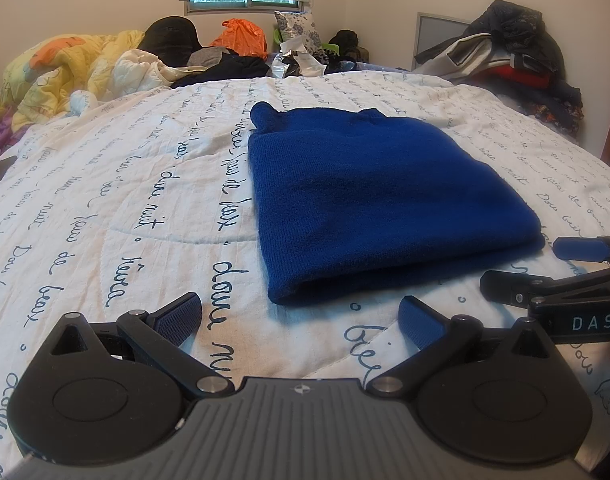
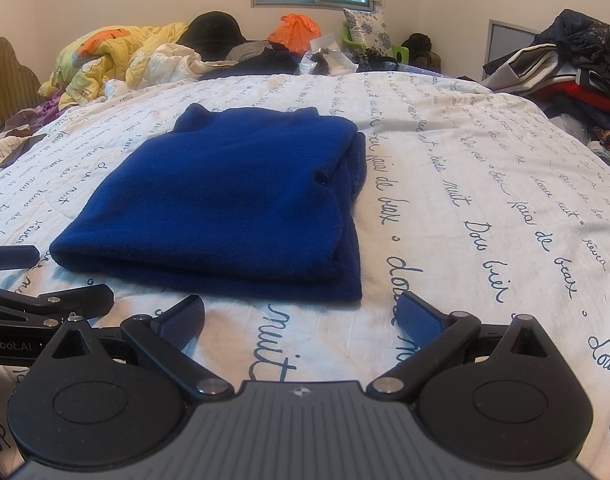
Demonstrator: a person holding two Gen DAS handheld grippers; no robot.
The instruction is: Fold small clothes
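Observation:
A dark blue knitted garment [image 1: 377, 200] lies folded into a thick rectangle on the white quilt; it also shows in the right wrist view [image 2: 233, 204]. My left gripper [image 1: 301, 316] is open and empty, just short of the garment's near edge. My right gripper [image 2: 301, 316] is open and empty, in front of the garment's near right corner. The right gripper's fingers [image 1: 545, 268] show at the right edge of the left wrist view. The left gripper's fingers [image 2: 45, 280] show at the left edge of the right wrist view.
The white quilt [image 1: 145, 208] with blue handwriting covers the bed. A yellow blanket [image 1: 57, 72], dark clothes and an orange bag [image 1: 241, 38] are heaped along the far edge. A pile of clothes [image 1: 517, 60] stands at the far right.

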